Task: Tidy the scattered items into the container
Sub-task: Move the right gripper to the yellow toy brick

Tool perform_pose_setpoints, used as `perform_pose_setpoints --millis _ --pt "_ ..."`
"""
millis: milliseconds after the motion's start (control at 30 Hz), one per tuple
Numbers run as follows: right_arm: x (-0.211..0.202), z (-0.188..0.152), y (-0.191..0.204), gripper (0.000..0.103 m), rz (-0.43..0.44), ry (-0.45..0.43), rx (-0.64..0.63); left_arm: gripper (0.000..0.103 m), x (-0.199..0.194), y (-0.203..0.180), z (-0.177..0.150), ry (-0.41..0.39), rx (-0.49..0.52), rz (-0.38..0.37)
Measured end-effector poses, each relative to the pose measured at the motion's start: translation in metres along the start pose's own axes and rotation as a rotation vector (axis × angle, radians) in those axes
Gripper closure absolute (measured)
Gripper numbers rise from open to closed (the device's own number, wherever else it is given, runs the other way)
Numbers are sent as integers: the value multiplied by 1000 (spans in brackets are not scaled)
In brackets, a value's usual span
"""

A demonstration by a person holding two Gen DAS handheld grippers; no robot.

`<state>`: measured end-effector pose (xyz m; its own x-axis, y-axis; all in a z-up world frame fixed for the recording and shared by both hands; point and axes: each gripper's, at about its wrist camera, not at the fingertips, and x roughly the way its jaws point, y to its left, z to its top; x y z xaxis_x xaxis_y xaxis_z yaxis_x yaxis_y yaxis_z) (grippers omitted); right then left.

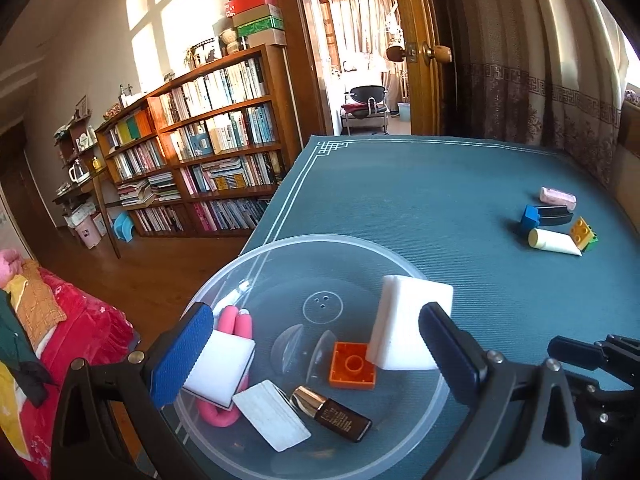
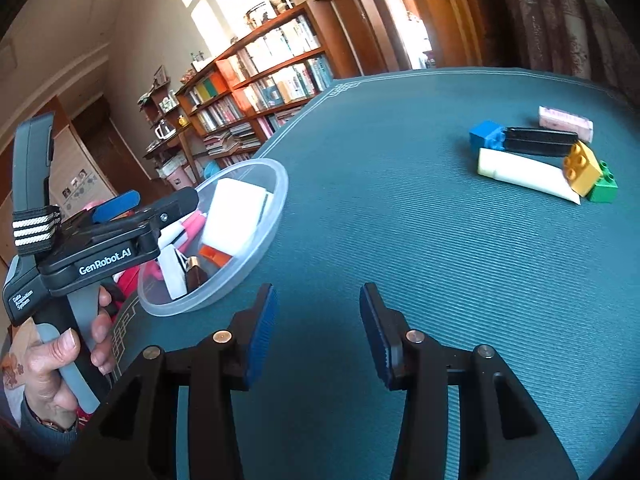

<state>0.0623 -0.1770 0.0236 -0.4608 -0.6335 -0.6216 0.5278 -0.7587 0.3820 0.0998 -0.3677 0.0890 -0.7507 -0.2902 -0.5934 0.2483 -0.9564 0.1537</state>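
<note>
My left gripper (image 1: 320, 344) hangs open over a clear plastic bowl (image 1: 320, 238) at the table's near left corner. In the bowl lie two white foam blocks (image 1: 408, 320), an orange brick (image 1: 352, 366), a brown bottle (image 1: 340, 416), a white pad (image 1: 272, 414) and a pink item (image 1: 236, 322). Far right on the table cluster a pink packet (image 2: 564, 122), blue brick (image 2: 486, 140), black clip (image 2: 540, 140), white tube (image 2: 524, 174), yellow brick (image 2: 582, 168) and green brick (image 2: 604, 188). My right gripper (image 2: 318, 332) is open and holds nothing over the cloth beside the bowl (image 2: 280, 184).
A teal cloth (image 1: 400, 192) covers the table, whose left edge drops to a wooden floor. A bookshelf (image 1: 208, 152) stands beyond, with an open door (image 1: 416, 60) and curtains (image 1: 540, 80) behind. Red bedding (image 1: 80, 320) lies at the lower left. A hand (image 2: 60, 360) holds the left gripper.
</note>
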Motion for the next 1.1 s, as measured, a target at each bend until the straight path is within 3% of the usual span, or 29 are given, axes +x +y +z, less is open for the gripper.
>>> perform_pose_setpoints --millis 267,567,833,1100 --pt "-17 -1 -35 50 -52 -26 81 0 -5 -31 5 -12 58 -49" --pt "-47 -2 -93 50 -191 -79 181 0 -5 -65 10 -10 105 -113" --pt "-73 16 -143 50 -298 -129 264 0 -3 -92 13 -2 135 -163" --pt "-74 37 -176 50 -337 -146 301 0 3 -106 12 18 153 -184"
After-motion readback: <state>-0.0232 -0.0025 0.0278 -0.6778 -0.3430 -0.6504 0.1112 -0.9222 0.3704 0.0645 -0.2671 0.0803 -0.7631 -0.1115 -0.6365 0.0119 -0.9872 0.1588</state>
